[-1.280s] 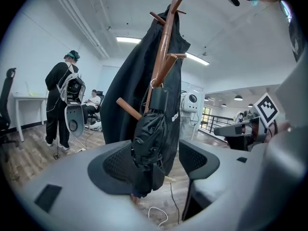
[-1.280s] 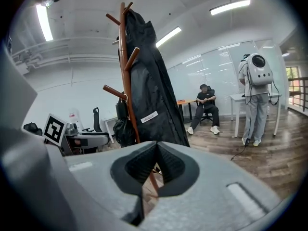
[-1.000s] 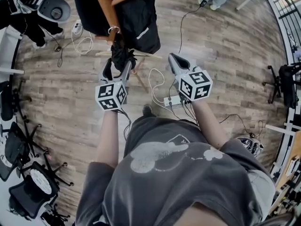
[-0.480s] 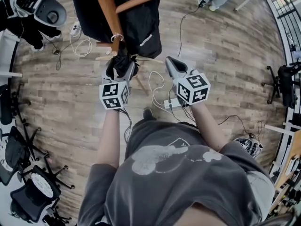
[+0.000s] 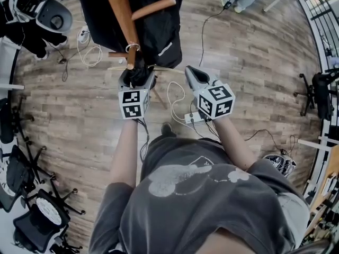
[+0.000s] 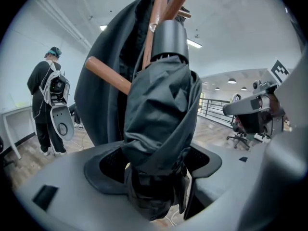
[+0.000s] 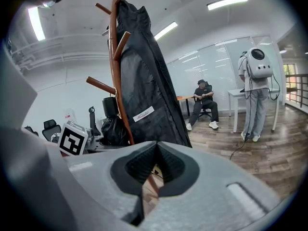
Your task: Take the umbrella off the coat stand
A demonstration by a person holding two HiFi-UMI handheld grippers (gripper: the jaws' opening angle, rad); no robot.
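The folded black fabric umbrella hangs upright against the brown wooden coat stand, its dark grey cap end just under a pale ring on the pole. My left gripper is clenched around its lower bundle, with cloth bulging out above both pads. From the head view, the umbrella sits at the pole's near side, with the left gripper right beneath it.

A long black coat drapes down the far and right side of the coat stand, close behind the umbrella, so that edge is tight. Two wooden pegs show from above, one jutting right over the coat, one short one to the left just beside the ring. The wood plank floor to the right is open. A white power strip with looping cables lies below my hands, and black office chairs crowd the lower left edge.

My right gripper is empty, jaws pressed together, held level beside the left and apart from the stand. In its own view, the right gripper points at the coat and pole, and I count two people beyond: one seated, one standing with a white backpack.

Both my forearms reach forward, elbows bent.
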